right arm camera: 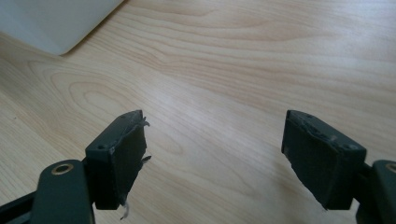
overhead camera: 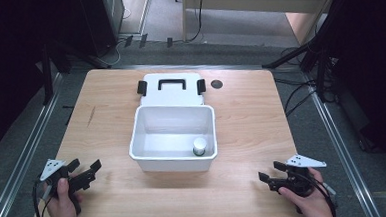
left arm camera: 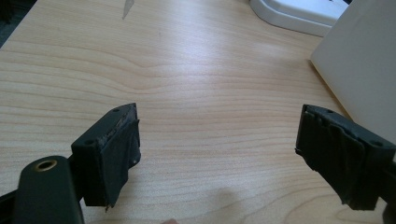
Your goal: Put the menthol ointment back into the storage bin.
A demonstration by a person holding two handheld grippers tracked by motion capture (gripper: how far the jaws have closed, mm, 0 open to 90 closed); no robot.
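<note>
**Both claws wide and empty, parked at the near corners; box open mid-table**

High view: white box (overhead camera: pixel 173 139) sits centre frame on the wooden table (overhead camera: pixel 246 115), open side up; its lid (overhead camera: pixel 171 88) lies flat just behind it, touching or nearly touching the back wall, handle up, so my read is it was set there to keep the opening clear; a small white jar (overhead camera: pixel 200 146) with a darker band stands upright inside, in the box's lower-right corner, close to the front and right walls; small dark disc (overhead camera: pixel 217 84) on the table right of the lid, can't tell what it is; left gripper (overhead camera: pixel 86 173) at lower left, right gripper (overhead camera: pixel 269 176) at lower right, both held in hands, both angled in toward the box, well apart from it; looks like a ready stance, symmetric, leaving the box reachable from either side.

Left gripper view: jaws spread wide, nothing between them but bare wood; box wall (left arm camera: pixel 362 65) fills the upper right, lid edge (left arm camera: pixel 299 14) at the top; claw aims past the box's left side, not at the jar.

Right gripper view: jaws equally wide, empty; frayed pad (right arm camera: pixel 133 154) on the left jaw; box corner (right arm camera: pixel 56 23) at upper left; bare wood ahead.

Judgement: jar is the likely target; right claw is the nearer one, and it needs a top-down reach since the walls block a side approach; tight corner risks a jaw hitting the wall.
</note>
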